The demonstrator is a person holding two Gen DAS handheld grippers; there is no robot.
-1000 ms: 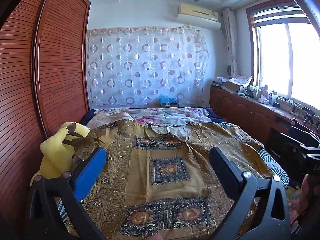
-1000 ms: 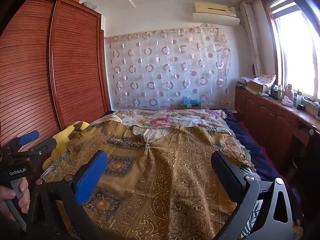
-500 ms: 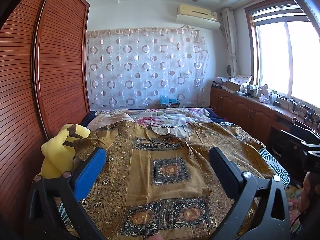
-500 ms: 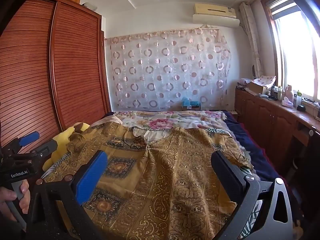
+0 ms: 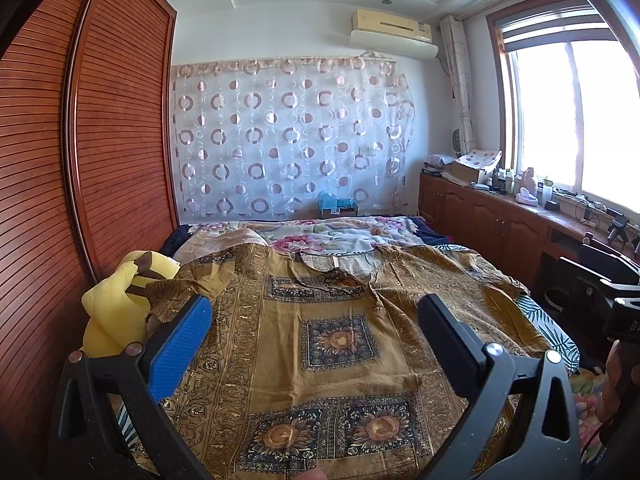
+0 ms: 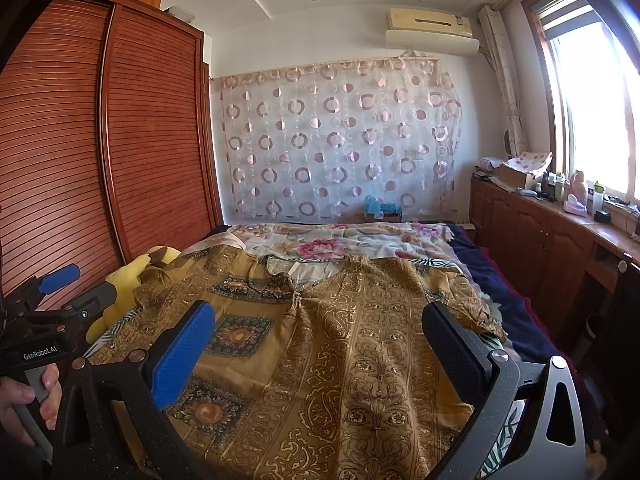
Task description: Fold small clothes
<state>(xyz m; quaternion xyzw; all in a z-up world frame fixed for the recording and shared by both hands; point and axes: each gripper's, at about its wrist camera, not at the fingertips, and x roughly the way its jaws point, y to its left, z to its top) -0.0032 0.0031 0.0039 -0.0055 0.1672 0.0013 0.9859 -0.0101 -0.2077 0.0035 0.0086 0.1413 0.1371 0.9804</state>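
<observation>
spread flat across the bed [image 5: 556,340], garment [image 5: 340,340], neckline toward the far curtain [image 5: 288,140]. left of garment, touching its sleeve, plush toy [image 5: 116,312], wedged against wardrobe [image 5: 80,160]. beyond garment, on the bed, floral sheet [image 6: 340,244]. right of garment, past the bed edge, cabinet run [image 6: 540,232] under window [image 5: 580,120]. above garment's near hem, left gripper [image 5: 316,332] and right gripper [image 6: 318,330], both spread wide, touching nothing.

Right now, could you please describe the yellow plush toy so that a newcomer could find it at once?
Start at the tall slatted red-brown wooden wardrobe and look down to the bed edge beside it. There lies the soft yellow plush toy, partly under the brown-gold patterned garment; it is the only plain yellow thing, with dark brown tips.
</observation>
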